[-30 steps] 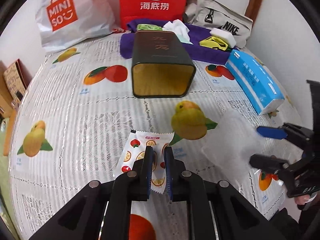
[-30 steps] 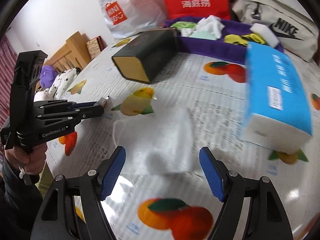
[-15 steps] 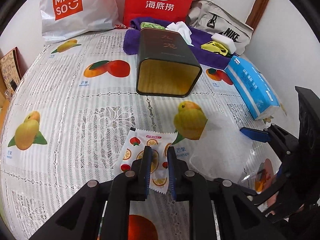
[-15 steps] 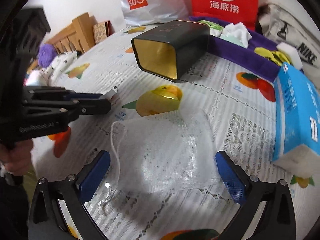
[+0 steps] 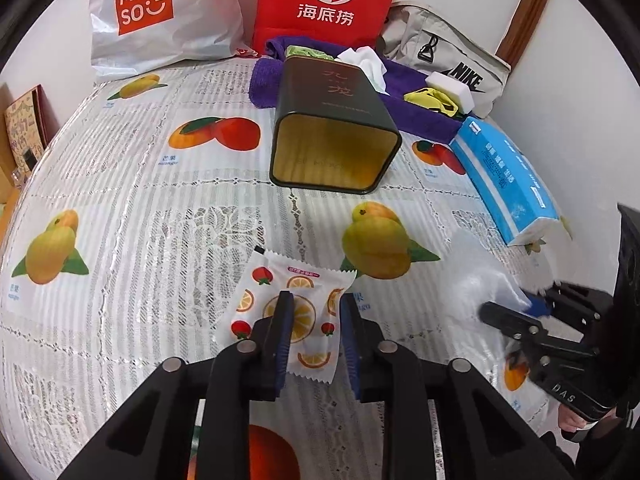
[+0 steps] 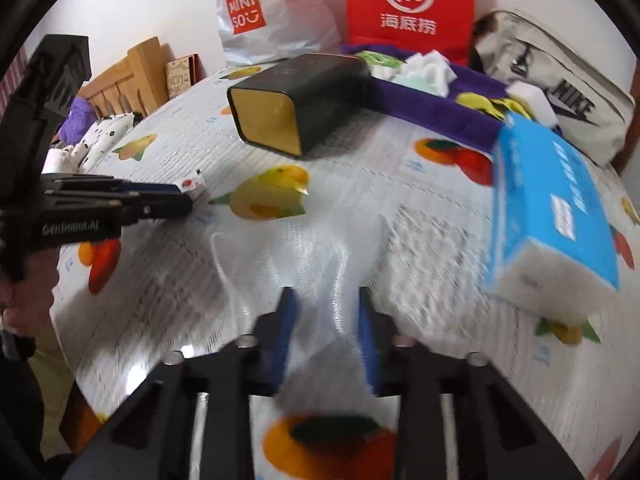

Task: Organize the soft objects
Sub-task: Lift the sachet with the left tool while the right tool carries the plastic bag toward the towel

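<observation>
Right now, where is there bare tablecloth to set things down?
Widest free patch: left of the tipped tin, from the MINISO bag down toward the fruit-print packet. Crowded: far right corner, with the purple towel, its clutter, the tissue pack and the white mesh pouch.

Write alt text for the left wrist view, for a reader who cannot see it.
The left claw straddles a fruit-print sachet lying on a fruit-patterned tablecloth. Beyond it a dark tin lies on its side, open end toward the camera. The right claw is at the right edge.
</observation>
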`<state>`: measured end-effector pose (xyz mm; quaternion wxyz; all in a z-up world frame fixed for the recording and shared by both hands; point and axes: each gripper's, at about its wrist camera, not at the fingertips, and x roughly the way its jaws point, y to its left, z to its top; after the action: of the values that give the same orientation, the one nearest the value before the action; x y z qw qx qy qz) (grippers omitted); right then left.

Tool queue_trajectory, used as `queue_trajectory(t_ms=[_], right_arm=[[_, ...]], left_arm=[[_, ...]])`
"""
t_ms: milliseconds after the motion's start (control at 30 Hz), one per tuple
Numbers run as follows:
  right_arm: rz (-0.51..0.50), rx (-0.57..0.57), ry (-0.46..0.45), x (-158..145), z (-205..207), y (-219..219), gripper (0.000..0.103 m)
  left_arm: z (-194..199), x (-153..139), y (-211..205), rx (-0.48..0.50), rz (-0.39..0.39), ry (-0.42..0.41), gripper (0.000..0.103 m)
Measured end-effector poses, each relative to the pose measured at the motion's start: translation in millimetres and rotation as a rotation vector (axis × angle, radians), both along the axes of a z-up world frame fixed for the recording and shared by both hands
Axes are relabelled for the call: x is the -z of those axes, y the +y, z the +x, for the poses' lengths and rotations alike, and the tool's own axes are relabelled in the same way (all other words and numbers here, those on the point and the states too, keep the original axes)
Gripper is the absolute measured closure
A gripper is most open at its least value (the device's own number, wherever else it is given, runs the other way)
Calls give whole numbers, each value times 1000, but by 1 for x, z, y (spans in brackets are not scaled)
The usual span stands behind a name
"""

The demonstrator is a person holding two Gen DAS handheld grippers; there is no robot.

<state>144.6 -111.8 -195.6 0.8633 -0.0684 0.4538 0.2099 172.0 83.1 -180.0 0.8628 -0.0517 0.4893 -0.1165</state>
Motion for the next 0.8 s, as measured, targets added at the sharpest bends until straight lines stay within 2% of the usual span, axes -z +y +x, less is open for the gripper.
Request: queue_trajectory(t_ms=[200, 267, 300, 333, 400, 500, 533, 600, 633, 700, 800], right_arm=[[3, 69, 13, 1, -22, -39, 92], [4, 97, 19, 1, -27, -53, 93], [2, 118, 22, 1, -29, -61, 93], [4, 131, 25, 1, -30, -68, 93], [4, 150, 27, 2, -31, -78, 93], [9, 168, 28, 2, -31, -89, 93], [14, 169, 31, 2, -31, -91, 93], [19, 169, 37, 2, -30, -94, 93], [16, 173, 37, 2, -29, -95, 93], [21, 184, 37, 2, -28, -99, 93], [23, 194, 36, 2, -27, -103, 93]], left_arm=[[-7, -3, -7, 6, 36, -15, 75], [-9, -6, -9, 8, 54, -18, 65], [-11, -7, -9, 6, 69, -26, 53], [-13, -9, -10, 6, 96, -41, 46], [-14, -11, -11, 5, 127, -61, 45], [-13, -12, -12, 22, 165, -75, 34], [-11, -10, -14, 37, 184, -78, 34], [-6, -4, -18, 53, 219, -61, 34], [-2, 3, -19, 60, 238, -42, 29], [-1, 5, -18, 45, 234, -59, 21], [3, 7, -13, 32, 195, -54, 20]])
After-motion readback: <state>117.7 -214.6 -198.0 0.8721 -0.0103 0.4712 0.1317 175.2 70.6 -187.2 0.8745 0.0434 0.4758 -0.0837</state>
